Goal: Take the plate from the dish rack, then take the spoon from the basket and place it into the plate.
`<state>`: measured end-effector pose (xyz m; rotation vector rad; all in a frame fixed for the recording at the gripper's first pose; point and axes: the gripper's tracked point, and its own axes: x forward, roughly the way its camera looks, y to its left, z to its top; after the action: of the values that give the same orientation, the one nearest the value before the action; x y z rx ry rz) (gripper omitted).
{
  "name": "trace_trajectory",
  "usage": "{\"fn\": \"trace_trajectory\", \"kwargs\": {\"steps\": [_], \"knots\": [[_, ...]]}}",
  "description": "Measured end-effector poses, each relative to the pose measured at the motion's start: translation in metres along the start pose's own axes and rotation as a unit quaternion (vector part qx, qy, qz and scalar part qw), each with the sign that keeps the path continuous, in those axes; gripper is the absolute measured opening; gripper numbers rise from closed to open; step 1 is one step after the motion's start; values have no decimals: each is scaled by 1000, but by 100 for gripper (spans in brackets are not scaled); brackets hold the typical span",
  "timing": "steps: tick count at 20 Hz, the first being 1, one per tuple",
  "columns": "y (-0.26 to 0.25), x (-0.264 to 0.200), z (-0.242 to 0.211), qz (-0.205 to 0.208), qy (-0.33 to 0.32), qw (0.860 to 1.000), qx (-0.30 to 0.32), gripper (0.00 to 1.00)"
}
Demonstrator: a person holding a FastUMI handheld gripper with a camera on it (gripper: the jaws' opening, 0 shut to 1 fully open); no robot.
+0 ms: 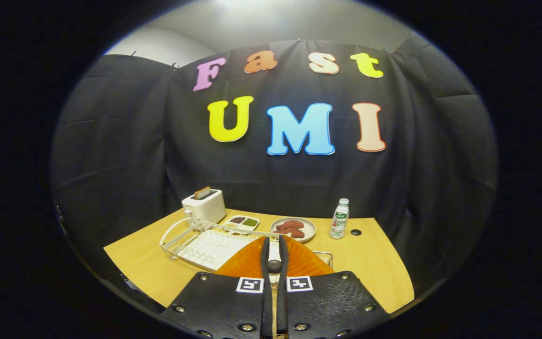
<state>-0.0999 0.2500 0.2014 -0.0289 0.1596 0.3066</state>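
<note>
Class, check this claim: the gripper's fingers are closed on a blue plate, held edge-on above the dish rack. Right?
Not quite. In the gripper view the plate is orange, not blue. The gripper does have its fingers closed on it, edge-on above the dish rack.

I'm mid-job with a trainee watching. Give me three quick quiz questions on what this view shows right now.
1. True or false: the gripper is shut on the orange plate.
2. What stands nearest the bottle: A) the toaster, B) the plate of food, C) the dish rack?
3. What sticks up from the toaster's slot?

Key: 1. True, both fingers press on the plate's edge. 2. B. 3. A slice of toast.
</note>
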Motion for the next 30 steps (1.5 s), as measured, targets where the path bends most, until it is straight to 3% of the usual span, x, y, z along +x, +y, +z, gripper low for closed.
{"fn": "trace_trajectory", "kwargs": {"steps": [2, 7, 12, 19, 24, 26, 30], "knots": [[20, 3, -20, 32, 20, 999, 2, 4], [53, 13, -51, 54, 54, 997, -7, 4], [76, 36, -98, 62, 97, 993, 3, 4], [92, 56, -130, 56, 139, 989, 14, 4], [88, 58, -140, 47, 153, 987, 17, 4], [83, 58, -138, 43, 152, 987, 20, 10], [69, 58, -117, 30, 130, 991, 18, 13]]}}
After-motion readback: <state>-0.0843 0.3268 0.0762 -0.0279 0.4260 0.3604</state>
